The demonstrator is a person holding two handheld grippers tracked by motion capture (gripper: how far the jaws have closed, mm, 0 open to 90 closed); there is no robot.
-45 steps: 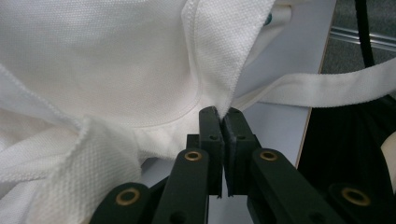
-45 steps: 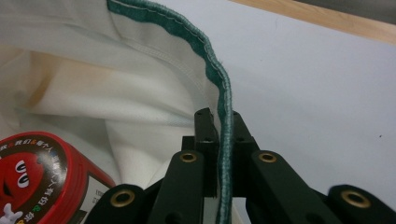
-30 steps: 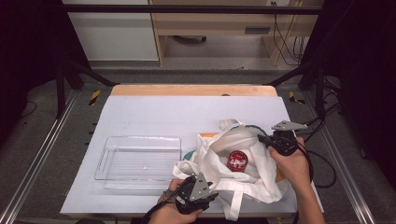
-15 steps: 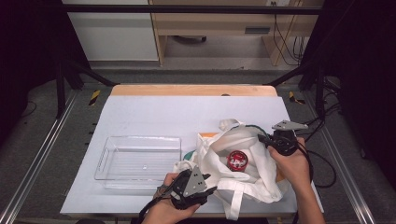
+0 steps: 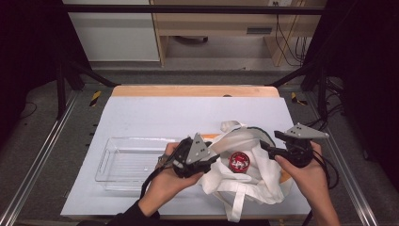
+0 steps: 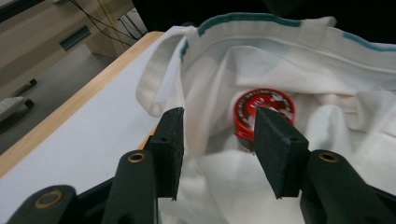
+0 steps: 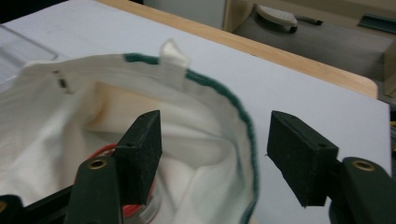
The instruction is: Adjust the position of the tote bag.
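Left of the left gripper (image 5: 214,160), a clear plastic tray (image 5: 117,160) lies on the white table (image 5: 155,113); nothing shows in it. The left gripper's jaws stand wide apart at the near edge of a white cloth bag (image 5: 254,181), one jaw on either side of the rim. Just ahead of them, inside the bag, lies a red round tin (image 6: 264,112). The right gripper (image 5: 266,147), on the tin's other side, is also wide, its jaws straddling the green-trimmed rim (image 7: 243,116) without clamping it.
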